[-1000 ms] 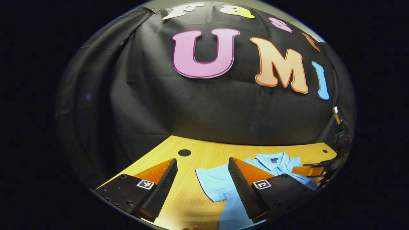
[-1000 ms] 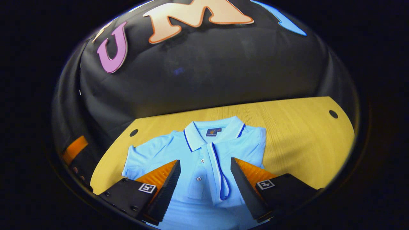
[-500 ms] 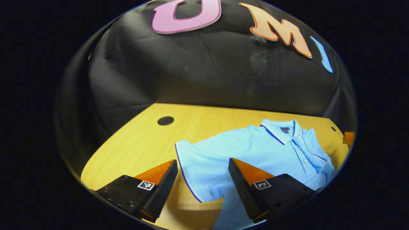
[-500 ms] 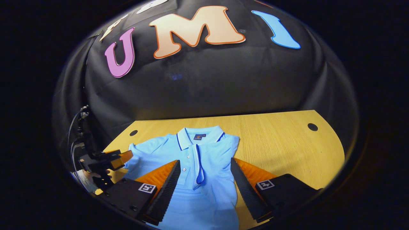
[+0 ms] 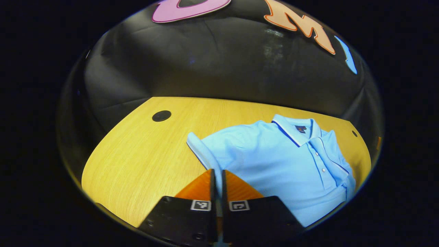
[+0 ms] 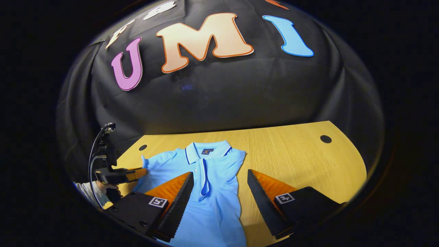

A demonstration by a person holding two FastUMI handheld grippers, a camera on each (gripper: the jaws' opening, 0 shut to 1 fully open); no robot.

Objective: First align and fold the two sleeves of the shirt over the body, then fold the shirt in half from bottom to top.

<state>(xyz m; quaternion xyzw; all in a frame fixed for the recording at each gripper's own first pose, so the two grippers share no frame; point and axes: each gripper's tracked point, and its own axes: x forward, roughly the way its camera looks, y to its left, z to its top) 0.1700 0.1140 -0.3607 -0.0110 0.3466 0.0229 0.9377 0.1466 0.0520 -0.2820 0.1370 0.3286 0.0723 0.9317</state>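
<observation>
Since half a second ago the left gripper has gone from wide apart to pinched together on the shirt's sleeve, right at the hem with the dark piping, low centre of the left gripper view. A thin strip of blue cloth sits between the two fingers, so both look to be pressing on it.

Going left to right in that view: bare wooden table with a dark round hole up at the upper left, then the sleeve rising to a little peak at the middle, then the light blue polo shirt spread flat across the right half, collar toward the far edge and buttons running down at the right.

In the right gripper view, at the far left edge there's a hand holding the left gripper, its tip touching the sleeve. The shirt lies at centre, collar away from the camera; its other sleeve doesn't stick out on the right side. The right gripper has its fingers spread wide, gripping nothing, over the lower part of the shirt, with open table to the right.
</observation>
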